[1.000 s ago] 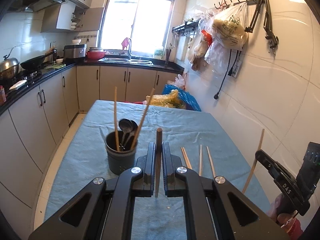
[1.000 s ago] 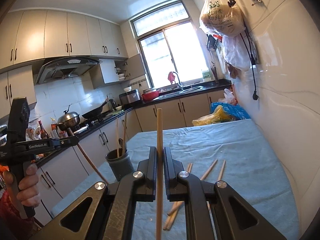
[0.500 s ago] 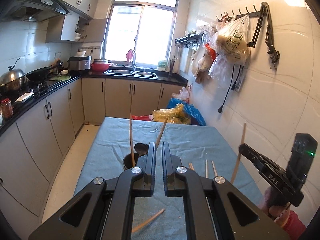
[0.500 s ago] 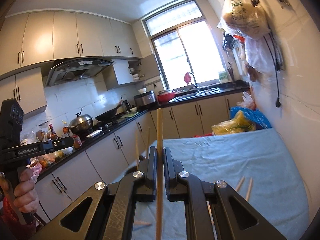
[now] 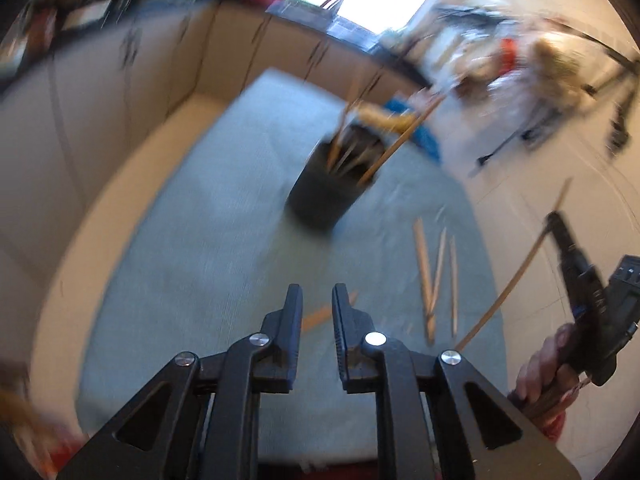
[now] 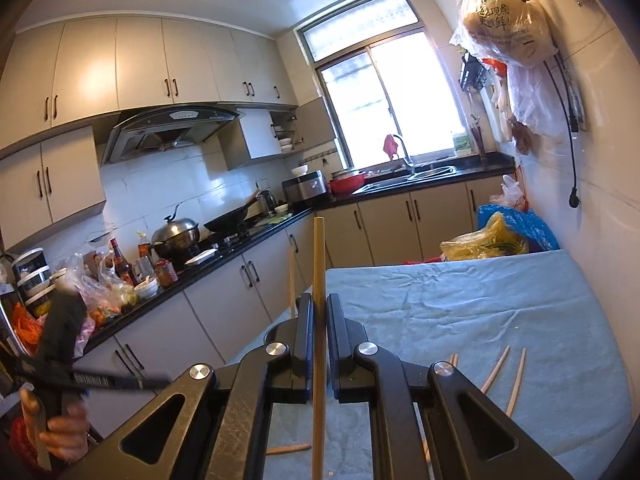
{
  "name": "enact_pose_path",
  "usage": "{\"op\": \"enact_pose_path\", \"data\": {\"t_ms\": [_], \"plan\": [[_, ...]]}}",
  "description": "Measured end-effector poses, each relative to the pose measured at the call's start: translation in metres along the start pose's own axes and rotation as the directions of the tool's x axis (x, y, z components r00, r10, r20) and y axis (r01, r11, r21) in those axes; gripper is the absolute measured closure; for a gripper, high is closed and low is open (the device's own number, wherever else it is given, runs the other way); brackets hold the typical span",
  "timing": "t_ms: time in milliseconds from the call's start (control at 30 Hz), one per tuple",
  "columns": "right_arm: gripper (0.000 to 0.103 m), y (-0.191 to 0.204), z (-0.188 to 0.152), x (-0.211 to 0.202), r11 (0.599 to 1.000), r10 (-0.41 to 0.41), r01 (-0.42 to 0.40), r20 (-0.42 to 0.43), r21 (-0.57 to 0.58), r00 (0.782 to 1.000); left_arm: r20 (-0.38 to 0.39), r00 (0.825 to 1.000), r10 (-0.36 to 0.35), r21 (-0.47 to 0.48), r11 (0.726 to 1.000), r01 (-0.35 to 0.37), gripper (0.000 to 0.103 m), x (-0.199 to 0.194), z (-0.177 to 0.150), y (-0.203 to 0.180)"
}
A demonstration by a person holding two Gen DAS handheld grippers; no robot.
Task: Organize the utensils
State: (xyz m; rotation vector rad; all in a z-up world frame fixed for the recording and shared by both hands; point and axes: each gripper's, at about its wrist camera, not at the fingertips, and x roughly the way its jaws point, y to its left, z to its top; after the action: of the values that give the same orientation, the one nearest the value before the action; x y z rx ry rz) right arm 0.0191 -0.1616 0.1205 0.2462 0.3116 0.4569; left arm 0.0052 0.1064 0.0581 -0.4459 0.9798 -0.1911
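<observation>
The worktop, draped in a pale blue cloth, carries everything, and the left wrist view of it is badly smeared. Toward its far middle stands the dark utensil holder, already bristling with chopsticks and what are probably spoons. To its right a loose cluster of chopsticks lies flat on the cloth, well apart from the holder, and one single chopstick lies just ahead of the left claw, whose jaws stand parted around nothing. The right claw is clenched on an upright chopstick, gripped partway along so both ends stick out.

The step in hand looks like dropping that held chopstick into the holder while the left goes for the single one. To do it well, keep the stick near vertical, bring its lower tip over the holder's mouth clear of the leaning sticks, and release only once the tip is inside the rim; the left claw should straddle its stick crosswise before closing
</observation>
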Motion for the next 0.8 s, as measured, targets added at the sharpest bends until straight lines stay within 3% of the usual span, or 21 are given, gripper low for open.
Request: {"op": "enact_pose_path", "data": {"t_ms": [100, 200, 300, 367, 467, 533, 700, 800], "plan": [[0.096, -0.003, -0.003, 0.0, 1.0, 0.023, -0.023, 0.002, 0.007, 1.0, -0.099, 0.995, -0.027, -0.201, 0.98, 0.006, 0.088, 0.015, -0.022, 0.035], [0.096, -0.004, -0.007, -0.003, 0.999, 0.046, -0.046, 0.007, 0.008, 0.999, -0.164, 0.984, -0.065, -0.389, 0.921, -0.004, 0.087, 0.032, -0.043, 0.061], [0.096, -0.008, -0.011, -0.007, 0.998, 0.065, -0.065, 0.007, 0.011, 0.998, -0.156, 0.985, -0.07, -0.518, 0.855, -0.021, 0.087, 0.044, -0.055, 0.076], [0.096, -0.012, -0.014, -0.012, 0.998, 0.069, -0.069, 0.01, 0.014, 0.998, -0.144, 0.987, -0.068, -0.564, 0.825, -0.025, 0.087, 0.049, -0.06, 0.08], [0.096, -0.017, -0.017, -0.02, 0.998, 0.065, -0.065, 0.018, 0.014, 0.998, -0.095, 0.995, 0.0, -0.629, 0.775, -0.06, 0.087, 0.055, -0.066, 0.085], [0.096, -0.022, -0.02, -0.024, 0.998, 0.064, -0.064, 0.018, 0.017, 0.998, -0.087, 0.996, 0.027, -0.687, 0.722, -0.08, 0.088, 0.06, -0.073, 0.094], [0.096, -0.035, -0.027, -0.03, 0.998, 0.051, -0.052, 0.016, 0.035, 0.999, -0.047, 0.993, 0.108, -0.717, 0.688, -0.109, 0.087, 0.059, -0.062, 0.094], [0.096, -0.041, -0.03, -0.03, 0.997, 0.051, -0.052, 0.014, 0.056, 0.999, -0.033, 0.987, 0.154, -0.72, 0.682, -0.13, 0.085, 0.059, -0.046, 0.099]]}}
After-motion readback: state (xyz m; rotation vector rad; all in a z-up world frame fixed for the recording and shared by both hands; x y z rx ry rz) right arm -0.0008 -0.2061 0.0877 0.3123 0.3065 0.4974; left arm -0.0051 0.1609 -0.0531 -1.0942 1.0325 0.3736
